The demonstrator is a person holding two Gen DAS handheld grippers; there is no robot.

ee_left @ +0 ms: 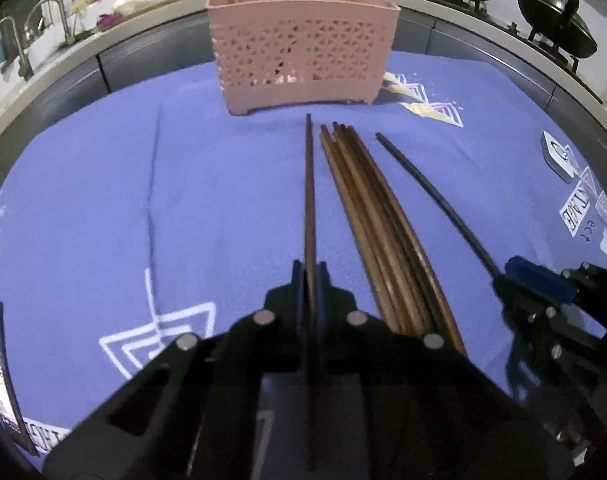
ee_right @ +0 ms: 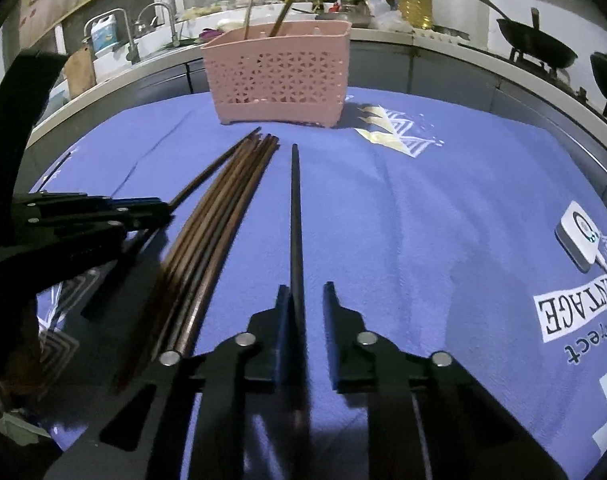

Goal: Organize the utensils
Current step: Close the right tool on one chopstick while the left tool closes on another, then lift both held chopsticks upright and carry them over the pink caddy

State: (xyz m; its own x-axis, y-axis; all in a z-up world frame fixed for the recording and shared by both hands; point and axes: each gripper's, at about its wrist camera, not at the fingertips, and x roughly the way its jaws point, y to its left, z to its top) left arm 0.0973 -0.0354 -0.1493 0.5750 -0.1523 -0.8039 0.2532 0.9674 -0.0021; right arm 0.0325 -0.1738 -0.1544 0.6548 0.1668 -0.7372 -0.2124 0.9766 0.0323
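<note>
Left gripper (ee_left: 309,280) is clamped on a brown chopstick (ee_left: 309,200) that points at the pink basket (ee_left: 299,52) near the far edge of the blue-clothed surface (ee_left: 103,200); a chopstick bundle (ee_left: 367,220) lies just right of it.

Right gripper (ee_right: 305,300), seen from its own camera, stands parted around a dark chopstick (ee_right: 296,220) touching its left finger, with the bundle (ee_right: 223,200) to the left.

Brown chopsticks (ee_left: 379,232) bundled flat on cloth before upright pink perforated basket (ee_left: 303,52).

Blue cloth (ee_left: 223,200), chopsticks (ee_left: 367,216), pink basket (ee_left: 299,52)
</note>
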